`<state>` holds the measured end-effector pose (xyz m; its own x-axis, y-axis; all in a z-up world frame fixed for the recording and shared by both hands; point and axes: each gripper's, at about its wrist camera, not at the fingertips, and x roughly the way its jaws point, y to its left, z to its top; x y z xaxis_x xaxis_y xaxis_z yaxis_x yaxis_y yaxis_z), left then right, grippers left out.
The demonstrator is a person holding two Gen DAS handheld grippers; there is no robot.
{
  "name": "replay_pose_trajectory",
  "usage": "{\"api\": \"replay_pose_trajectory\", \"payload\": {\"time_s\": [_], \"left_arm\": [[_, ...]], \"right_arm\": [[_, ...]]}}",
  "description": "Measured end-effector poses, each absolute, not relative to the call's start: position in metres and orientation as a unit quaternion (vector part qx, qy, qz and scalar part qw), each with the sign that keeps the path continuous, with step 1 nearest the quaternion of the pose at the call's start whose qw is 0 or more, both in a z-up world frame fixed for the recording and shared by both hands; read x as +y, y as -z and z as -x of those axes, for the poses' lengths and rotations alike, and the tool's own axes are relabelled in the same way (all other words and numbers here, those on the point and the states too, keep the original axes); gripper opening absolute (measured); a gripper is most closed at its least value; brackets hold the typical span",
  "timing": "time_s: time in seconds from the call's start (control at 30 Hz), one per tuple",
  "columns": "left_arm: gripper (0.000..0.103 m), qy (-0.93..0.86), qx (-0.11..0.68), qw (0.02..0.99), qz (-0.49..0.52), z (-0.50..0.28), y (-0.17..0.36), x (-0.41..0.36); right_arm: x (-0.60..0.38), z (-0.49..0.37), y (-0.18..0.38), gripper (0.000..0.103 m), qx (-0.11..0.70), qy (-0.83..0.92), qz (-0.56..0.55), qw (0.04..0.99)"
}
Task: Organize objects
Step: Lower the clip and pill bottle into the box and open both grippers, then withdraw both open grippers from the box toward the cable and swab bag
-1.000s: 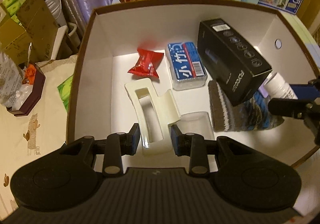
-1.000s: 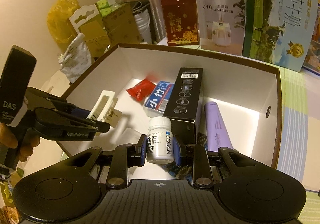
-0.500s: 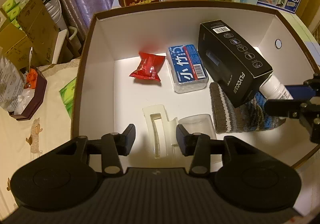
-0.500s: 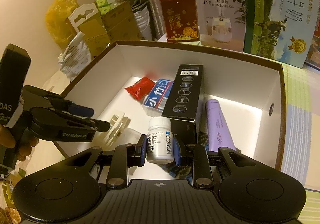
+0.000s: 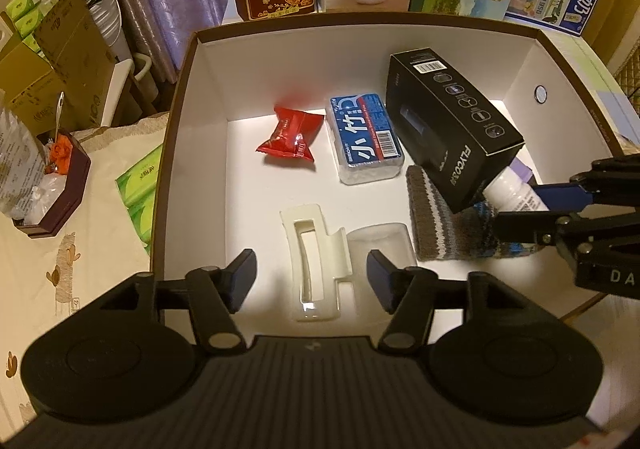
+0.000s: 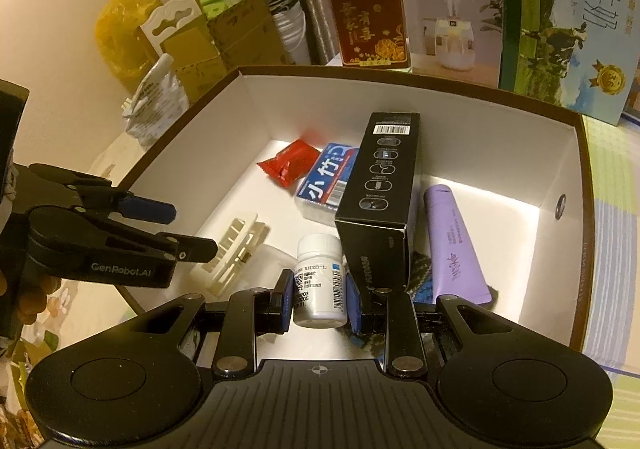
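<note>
I hold white bottle [image 6: 319, 281] clamped in right gripper [image 6: 318, 299], beside black box [image 6: 380, 193]; could knock box. Left gripper [image 5: 311, 277] spread, empty, over hair clip [image 5: 316, 261]

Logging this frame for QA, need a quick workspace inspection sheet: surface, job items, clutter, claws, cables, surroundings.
Surface: cloth-covered table under an open white box.
Job's things: in the box, cream hair clip, red packet, blue pack, black carton, purple tube, knit item.
Clutter: green tissue pack, dark tray outside the box.
Claws: left claw open over the clip; right claw shut on white pill bottle.
Cables: nothing seen.
Surroundings: curtains, cartons behind.
</note>
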<state>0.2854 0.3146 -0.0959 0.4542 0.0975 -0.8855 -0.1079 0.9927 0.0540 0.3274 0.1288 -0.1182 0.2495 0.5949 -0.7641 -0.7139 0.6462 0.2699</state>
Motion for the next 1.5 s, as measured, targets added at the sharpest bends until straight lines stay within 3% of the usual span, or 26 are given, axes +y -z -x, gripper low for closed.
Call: {"api": "replay_pose_trajectory", "payload": {"time_s": [0.07, 0.13, 0.2, 0.33, 0.47, 0.6, 0.8, 1.5], "left_arm": [[0.064, -0.060, 0.517, 0.854, 0.004, -0.284, 0.095, 0.313], [0.068, -0.059, 0.516, 0.855, 0.007, -0.283, 0.093, 0.312], [0.073, -0.058, 0.513, 0.856, 0.009, -0.280, 0.091, 0.311], [0.078, -0.058, 0.509, 0.859, 0.014, -0.274, 0.085, 0.309], [0.086, -0.059, 0.501, 0.863, 0.020, -0.266, 0.075, 0.304], [0.086, -0.055, 0.496, 0.866, 0.027, -0.257, 0.065, 0.297], [0.090, -0.050, 0.487, 0.871, 0.036, -0.245, 0.052, 0.283], [0.091, -0.021, 0.488, 0.871, 0.044, -0.212, 0.038, 0.209]], "right_arm": [[0.130, -0.326, 0.117, 0.025, 0.444, -0.419, 0.067, 0.789], [0.129, -0.326, 0.115, 0.033, 0.439, -0.421, 0.062, 0.791], [0.128, -0.325, 0.114, 0.059, 0.438, -0.415, 0.061, 0.795], [0.121, -0.321, 0.107, 0.067, 0.430, -0.411, 0.068, 0.801], [0.109, -0.317, 0.101, 0.083, 0.429, -0.403, 0.068, 0.805], [0.096, -0.311, 0.092, 0.091, 0.421, -0.397, 0.069, 0.812], [0.078, -0.300, 0.081, 0.096, 0.419, -0.388, 0.060, 0.819], [0.006, -0.265, 0.061, 0.098, 0.416, -0.361, 0.039, 0.834]]}}
